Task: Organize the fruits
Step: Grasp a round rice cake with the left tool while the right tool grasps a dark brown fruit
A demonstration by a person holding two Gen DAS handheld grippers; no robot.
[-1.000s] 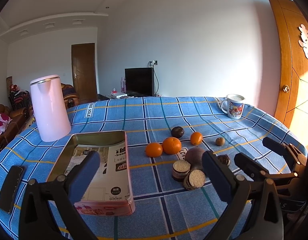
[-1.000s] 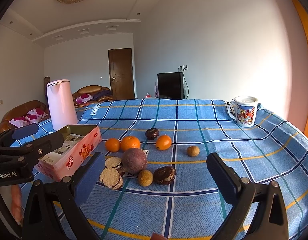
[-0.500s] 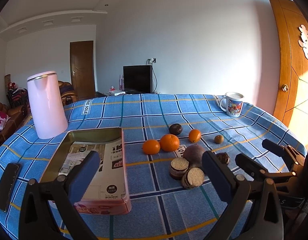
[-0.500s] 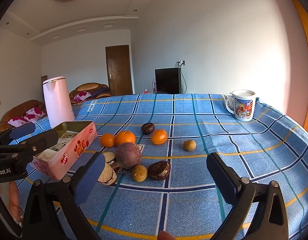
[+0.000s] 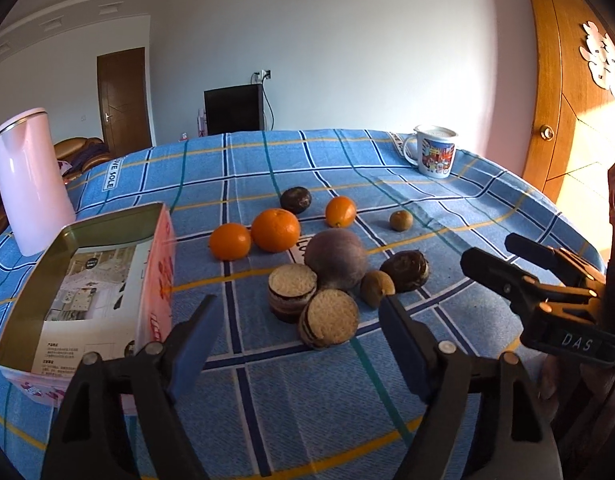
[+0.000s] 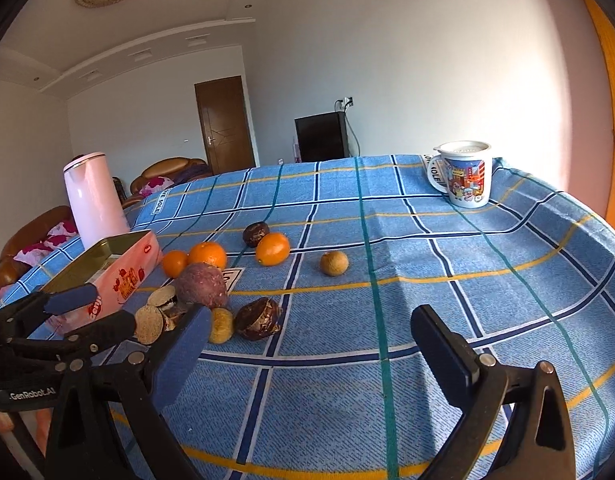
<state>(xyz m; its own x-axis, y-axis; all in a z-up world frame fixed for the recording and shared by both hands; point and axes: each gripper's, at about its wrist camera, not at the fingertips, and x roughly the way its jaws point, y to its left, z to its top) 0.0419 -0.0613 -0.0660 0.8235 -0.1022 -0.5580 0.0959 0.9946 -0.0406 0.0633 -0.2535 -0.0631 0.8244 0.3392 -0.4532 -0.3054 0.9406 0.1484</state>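
Fruits lie in a cluster on the blue checked tablecloth. Three oranges point(image 5: 275, 229) sit behind a large purple fruit point(image 5: 336, 258), with two cut halves point(image 5: 328, 323), small brown fruits point(image 5: 377, 288) and dark passion fruits point(image 5: 295, 199) around it. An open pink tin box point(image 5: 87, 280) stands left of them. My left gripper point(image 5: 297, 336) is open, just in front of the cut halves. My right gripper point(image 6: 307, 344) is open over bare cloth, right of the cluster point(image 6: 203, 284). It also shows at the right edge of the left wrist view point(image 5: 503, 258).
A pink kettle point(image 5: 29, 176) stands at the far left behind the tin. A printed mug point(image 5: 435, 151) stands at the far right corner of the table. The table's right edge drops off near a wooden door point(image 5: 567, 100).
Both grippers have moved forward and lower toward the fruit cluster, so the fruits look bigger and closer. Both stay open. No fruit has moved.
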